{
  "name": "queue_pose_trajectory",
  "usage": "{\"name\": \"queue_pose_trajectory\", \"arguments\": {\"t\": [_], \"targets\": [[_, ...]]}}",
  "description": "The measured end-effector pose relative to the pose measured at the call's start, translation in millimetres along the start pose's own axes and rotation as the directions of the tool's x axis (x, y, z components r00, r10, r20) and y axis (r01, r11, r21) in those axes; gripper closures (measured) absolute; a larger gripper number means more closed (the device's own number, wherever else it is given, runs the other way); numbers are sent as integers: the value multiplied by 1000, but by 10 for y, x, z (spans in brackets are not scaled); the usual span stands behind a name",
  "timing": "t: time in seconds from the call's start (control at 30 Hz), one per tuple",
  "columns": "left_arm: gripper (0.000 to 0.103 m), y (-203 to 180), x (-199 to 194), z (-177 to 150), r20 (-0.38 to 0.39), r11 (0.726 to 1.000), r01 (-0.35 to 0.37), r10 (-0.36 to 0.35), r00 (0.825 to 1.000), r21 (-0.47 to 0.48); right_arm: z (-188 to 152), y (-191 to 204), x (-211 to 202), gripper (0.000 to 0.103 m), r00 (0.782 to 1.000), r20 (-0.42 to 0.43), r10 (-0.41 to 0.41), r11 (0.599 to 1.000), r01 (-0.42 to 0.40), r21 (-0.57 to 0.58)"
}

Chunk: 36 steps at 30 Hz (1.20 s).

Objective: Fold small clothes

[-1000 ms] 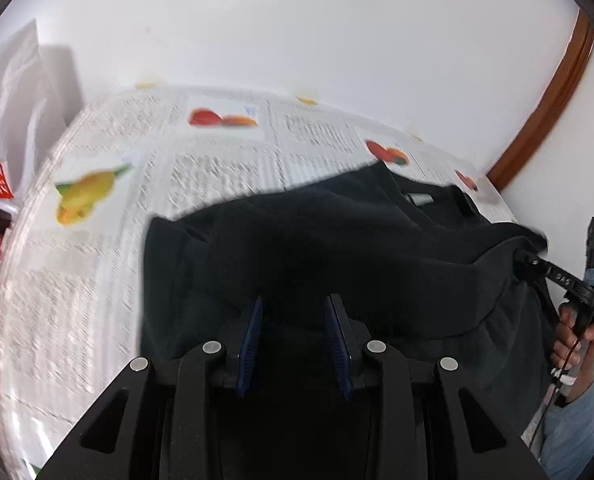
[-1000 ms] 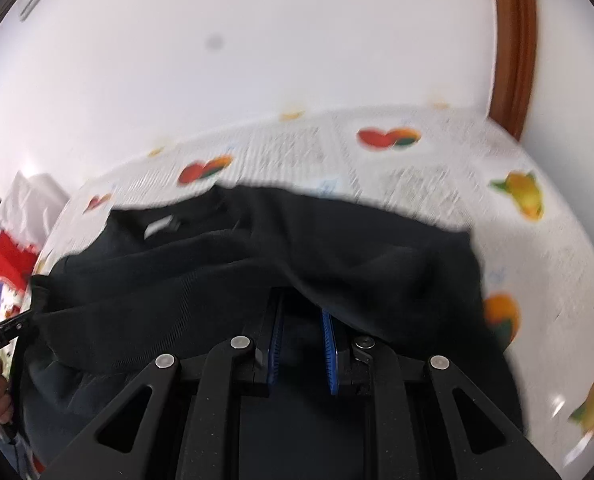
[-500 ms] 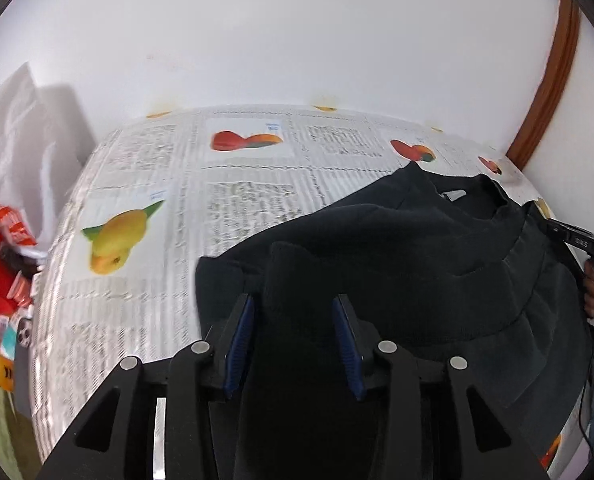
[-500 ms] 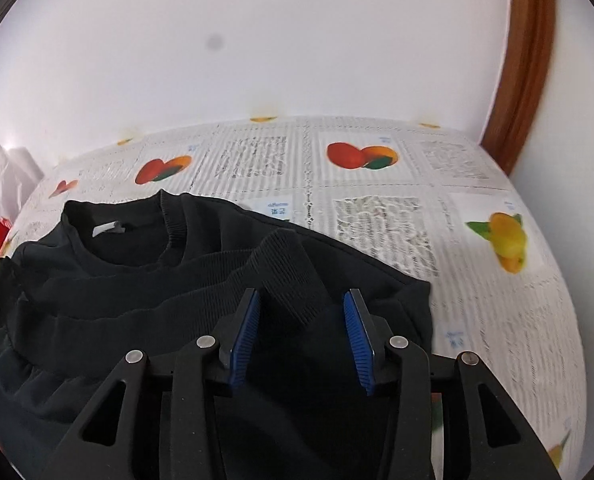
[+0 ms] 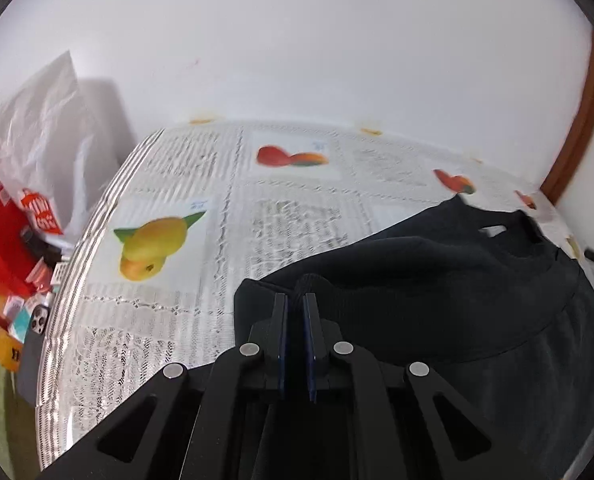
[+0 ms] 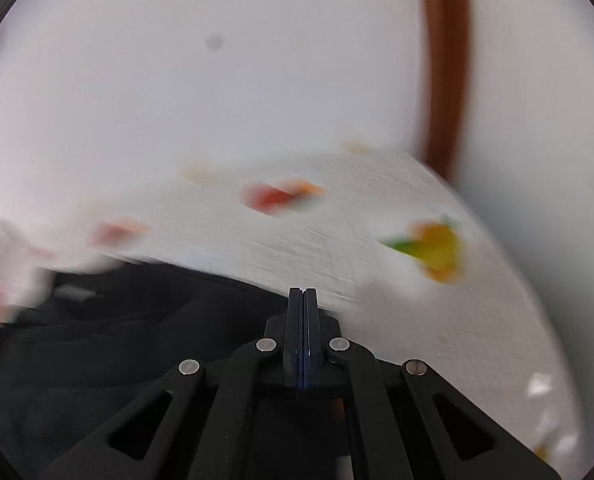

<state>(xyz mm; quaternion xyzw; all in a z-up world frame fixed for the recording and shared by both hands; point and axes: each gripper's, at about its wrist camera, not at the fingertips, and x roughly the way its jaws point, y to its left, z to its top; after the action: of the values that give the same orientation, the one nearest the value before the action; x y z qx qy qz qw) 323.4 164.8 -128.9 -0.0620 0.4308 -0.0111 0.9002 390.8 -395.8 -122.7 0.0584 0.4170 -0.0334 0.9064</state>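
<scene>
A black sweatshirt (image 5: 437,292) lies folded on the table, its collar and white label toward the far right. My left gripper (image 5: 295,300) is shut on a ribbed fold of the sweatshirt at its left edge. In the blurred right wrist view the sweatshirt (image 6: 117,340) fills the lower left. My right gripper (image 6: 303,294) has its jaws pressed flat together at the sweatshirt's right edge, with no cloth visible between them.
The table wears a white lace cloth with fruit prints (image 5: 153,240). A white plastic bag (image 5: 45,120) and red packages (image 5: 1,232) sit left of the table, with a phone (image 5: 35,340) at the edge. A wooden door frame (image 6: 445,64) stands at the back right.
Both grippers went from open to shut. The left one closed on the sweatshirt's ribbed fold. The right one closed and is moving fast, its view now blurred.
</scene>
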Motion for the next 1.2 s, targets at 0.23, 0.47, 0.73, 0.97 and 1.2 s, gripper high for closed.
{"name": "queue_pose_trajectory", "arguments": {"t": [0.23, 0.47, 0.73, 0.97, 1.2], "targets": [[95, -87, -35, -14, 2, 999, -19, 19, 1000, 47, -45, 40, -41, 99, 994, -46, 97, 995, -98, -16], [69, -133, -18, -42, -46, 999, 36, -34, 998, 39, -51, 562, -114, 50, 981, -58, 186, 960, -194, -201], [94, -193, -102, -87, 8, 997, 6, -6, 1000, 80, 34, 488, 55, 93, 978, -24, 206, 970, -208, -129], [92, -244, 56, -76, -45, 998, 12, -9, 999, 65, -11, 229, 236, 93, 988, -68, 136, 990, -139, -29], [82, -211, 10, -103, -79, 999, 9, -5, 997, 51, 19, 522, -76, 77, 998, -56, 41, 991, -48, -127]]}}
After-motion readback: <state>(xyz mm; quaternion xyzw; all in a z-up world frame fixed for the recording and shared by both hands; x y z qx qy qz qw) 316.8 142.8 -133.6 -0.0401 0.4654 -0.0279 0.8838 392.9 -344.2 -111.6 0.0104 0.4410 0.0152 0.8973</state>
